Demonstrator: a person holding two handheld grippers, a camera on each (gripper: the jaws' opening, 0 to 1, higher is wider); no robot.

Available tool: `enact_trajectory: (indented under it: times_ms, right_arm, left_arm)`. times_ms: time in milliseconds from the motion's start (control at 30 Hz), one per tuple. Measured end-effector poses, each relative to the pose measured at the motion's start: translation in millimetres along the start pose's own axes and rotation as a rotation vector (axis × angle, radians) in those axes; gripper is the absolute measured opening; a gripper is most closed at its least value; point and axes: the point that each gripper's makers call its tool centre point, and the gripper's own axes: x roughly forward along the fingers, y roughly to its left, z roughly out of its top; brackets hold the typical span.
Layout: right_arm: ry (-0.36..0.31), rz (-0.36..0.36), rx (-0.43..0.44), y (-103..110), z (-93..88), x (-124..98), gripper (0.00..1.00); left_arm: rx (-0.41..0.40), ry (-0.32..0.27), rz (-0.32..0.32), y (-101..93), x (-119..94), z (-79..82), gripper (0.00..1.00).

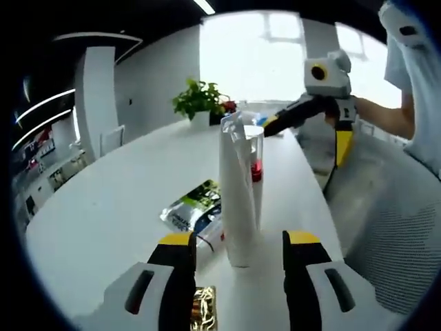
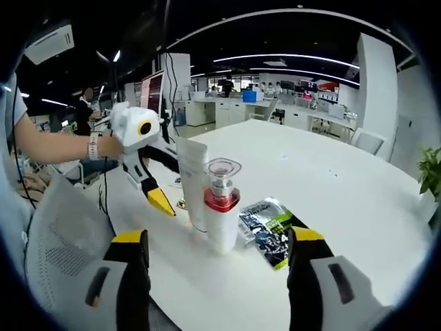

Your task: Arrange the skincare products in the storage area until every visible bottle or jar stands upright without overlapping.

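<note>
On the white table (image 2: 358, 186) stood a tall white tube (image 1: 238, 200) upright, touching a white pump bottle (image 2: 222, 214) with a red collar and clear cap. Beside the bottle lay a flat green-and-black sachet (image 2: 272, 231); its print was unreadable. The left gripper (image 1: 238, 258) and right gripper (image 2: 219, 252) both gaped wide, holding nothing.

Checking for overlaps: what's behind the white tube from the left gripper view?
A clear-capped bottle with a red collar stands right behind the tube, mostly hidden. The tube covers its white body.
</note>
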Motion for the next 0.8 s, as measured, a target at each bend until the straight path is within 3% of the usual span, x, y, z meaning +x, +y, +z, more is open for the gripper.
enact_trajectory:
  times_ms: [333, 467, 500, 533, 700, 800]
  right_arm:
    - [0.008, 0.006, -0.006, 3.2, 1.5, -1.7, 0.85]
    - [0.006, 0.005, -0.013, 4.5, 2.3, -2.5, 0.85]
    - [0.006, 0.005, -0.012, 4.4, 2.4, -2.8, 0.86]
    - [0.006, 0.005, -0.013, 4.5, 2.8, -3.4, 0.86]
    - [0.015, 0.003, 0.006, 2.9, 1.1, -4.7, 0.90]
    - [0.009, 0.003, 0.007, 2.8, 1.7, -6.7, 0.92]
  left_arm:
    - [-0.040, -0.009, 0.059, -9.6, -13.6, 7.2, 0.64]
    - [-0.073, -0.033, 0.088, -11.4, -19.3, 13.2, 0.72]
    - [-0.106, -0.084, 0.088, -13.4, -20.4, 20.3, 0.74]
    - [-0.109, -0.091, 0.091, -14.0, -22.4, 21.3, 0.75]
    - [-0.108, -0.076, 0.133, -16.6, -27.5, 23.0, 0.88]
    - [-0.122, -0.095, 0.158, -18.0, -33.5, 27.7, 0.90]
